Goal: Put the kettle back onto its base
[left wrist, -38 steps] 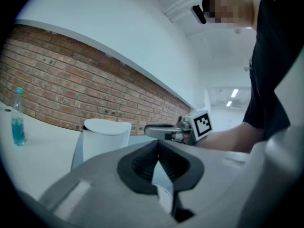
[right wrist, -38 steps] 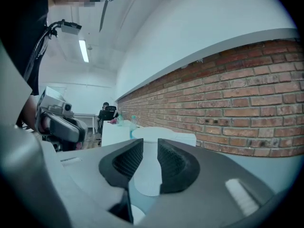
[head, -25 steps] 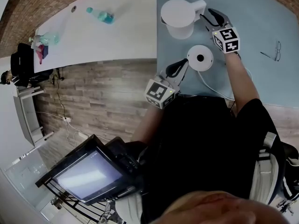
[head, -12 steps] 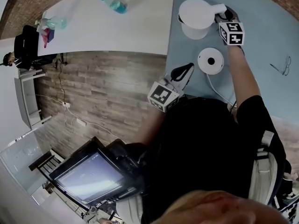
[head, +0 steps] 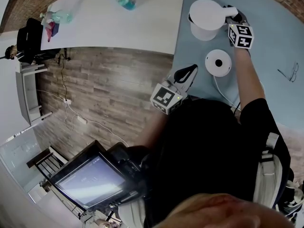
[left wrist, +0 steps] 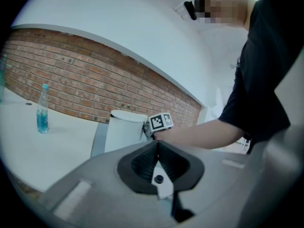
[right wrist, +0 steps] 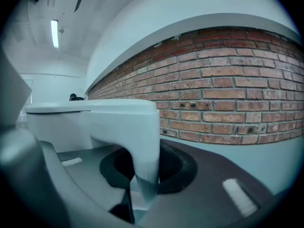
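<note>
1 second on, right gripper has clamped the kettle by its handle; left gripper jaws together.

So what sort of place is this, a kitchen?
Probably an office or lab workspace, not a kitchen: long plain tables, a brick wall and a screen near the person. Only the kettle hints at a kitchen.

The blue table bears the kettle, its base and, seemingly, spectacles.
</note>
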